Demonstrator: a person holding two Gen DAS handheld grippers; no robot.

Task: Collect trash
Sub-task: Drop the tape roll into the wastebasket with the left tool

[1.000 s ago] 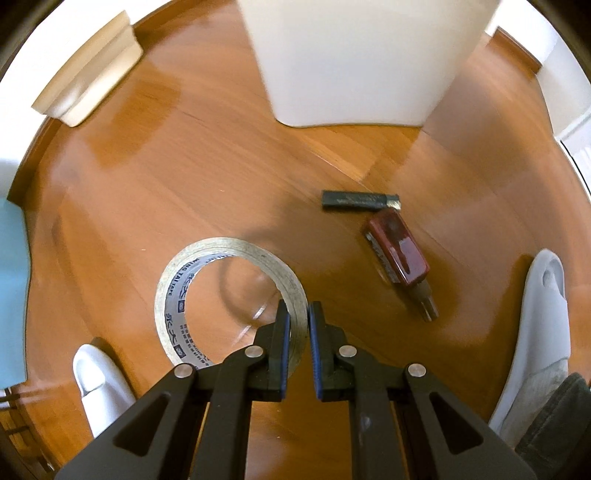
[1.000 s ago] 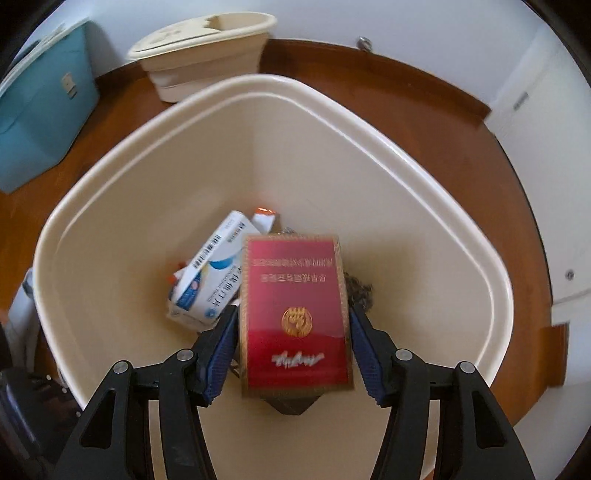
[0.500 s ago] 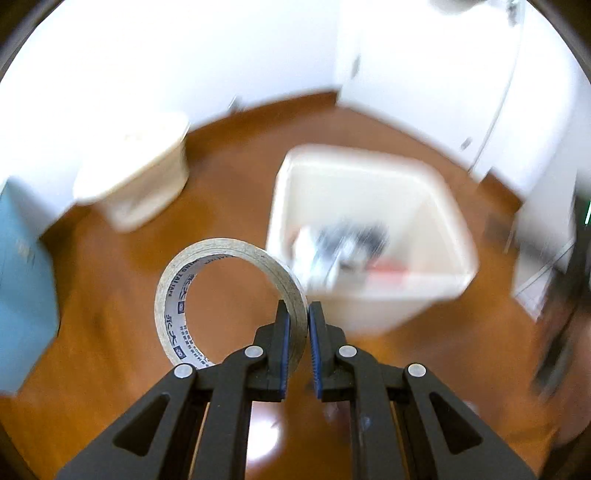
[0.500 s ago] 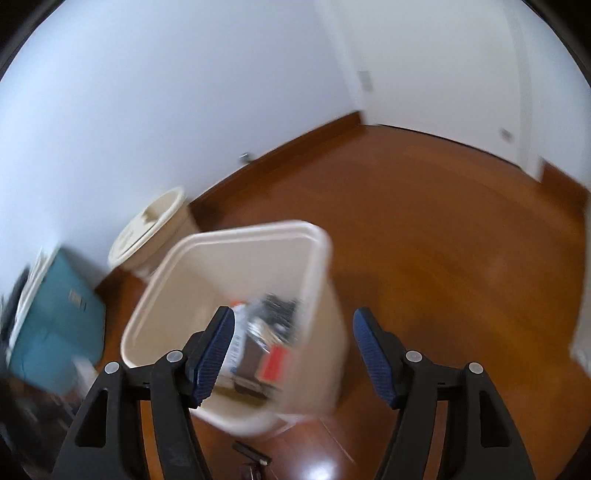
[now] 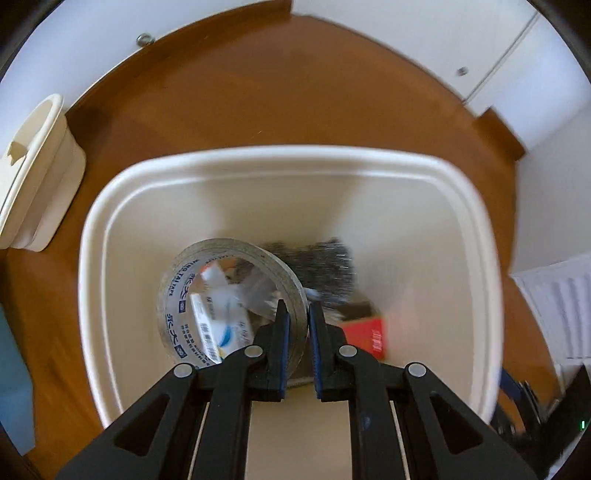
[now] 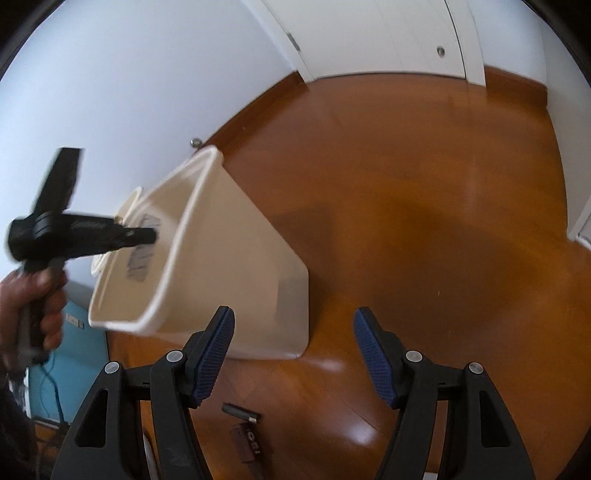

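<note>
My left gripper (image 5: 296, 310) is shut on the rim of a roll of clear tape (image 5: 177, 291) and holds it over the open cream bin (image 5: 280, 157). Inside the bin lie a red cigarette box (image 5: 365, 334), a white and blue carton (image 5: 216, 325) and dark scraps (image 5: 314, 266). My right gripper (image 6: 293, 354) is open and empty above the floor, right of the bin (image 6: 236, 266). The left gripper also shows in the right wrist view (image 6: 146, 234), above the bin's mouth. A dark strip (image 6: 240, 411) and a dark red item (image 6: 247, 443) lie on the floor below.
A second cream container (image 5: 33, 177) stands by the wall left of the bin. A blue box (image 6: 74, 332) sits at the left. White doors (image 6: 388, 33) and a wooden skirting board line the far side of the wooden floor (image 6: 424, 221).
My left gripper carried the tape roll from the floor to above the bin. My right gripper let the red cigarette box fall into the bin, opened and pulled back to the right.
</note>
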